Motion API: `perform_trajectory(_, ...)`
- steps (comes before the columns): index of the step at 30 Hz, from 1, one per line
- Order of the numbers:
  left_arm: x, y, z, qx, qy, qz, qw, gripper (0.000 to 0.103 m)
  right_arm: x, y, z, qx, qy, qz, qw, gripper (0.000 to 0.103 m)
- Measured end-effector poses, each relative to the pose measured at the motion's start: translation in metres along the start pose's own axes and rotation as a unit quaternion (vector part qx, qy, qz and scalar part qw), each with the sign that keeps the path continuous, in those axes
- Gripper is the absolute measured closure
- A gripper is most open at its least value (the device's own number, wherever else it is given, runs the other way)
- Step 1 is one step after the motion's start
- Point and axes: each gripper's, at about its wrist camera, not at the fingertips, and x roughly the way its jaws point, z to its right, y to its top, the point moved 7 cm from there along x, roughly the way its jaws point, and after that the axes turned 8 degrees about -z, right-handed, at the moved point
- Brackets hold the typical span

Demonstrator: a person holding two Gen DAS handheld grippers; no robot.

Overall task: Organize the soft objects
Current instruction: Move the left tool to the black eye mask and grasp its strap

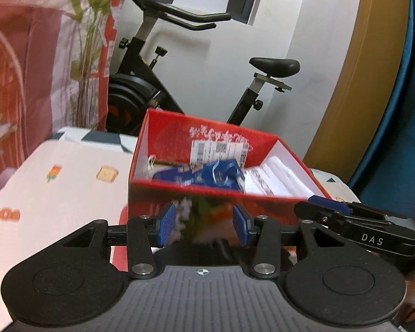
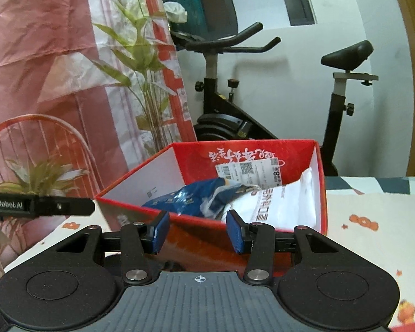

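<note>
Both tools, left tool (image 1: 204,228) and right tool (image 2: 197,231), stand part open and empty before my red cardboard box (image 2: 322,182) holding a crumpled blue plastic bag (image 2: 191,199) on the worktop (image 2: 373,207); next I judge a reach inside.

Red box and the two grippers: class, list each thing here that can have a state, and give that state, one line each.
Red box: open, no lid on, upright on the table.
Blue bag: crumpled, lying inside the box.
White bag: lying inside the box beside the blue one.
Left gripper: open, holding nothing.
Right gripper: open, holding nothing.
</note>
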Motion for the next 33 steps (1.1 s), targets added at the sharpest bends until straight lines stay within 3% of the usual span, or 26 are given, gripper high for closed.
perform_trajectory(5,-0.004,-0.028,-0.001,0.002,0.014,-0.006,0.9999,0.056,-0.014,-0.024,-0.007,-0.009,0.007,0.008,1.000,0.051)
perform_trajectory(10,-0.001,-0.057,-0.006,-0.003,0.027,-0.030,0.9992,0.056,-0.022,-0.057,-0.010,-0.007,0.005,0.001,1.000,0.051)
perform_trajectory(16,0.015,-0.086,-0.011,-0.050,0.013,-0.079,0.9955,0.056,-0.020,-0.100,-0.005,0.029,0.000,-0.037,0.999,0.054)
perform_trajectory(33,0.009,-0.092,-0.023,-0.075,0.035,-0.065,0.9944,0.056,-0.013,-0.129,-0.003,0.052,-0.010,-0.063,0.997,0.054)
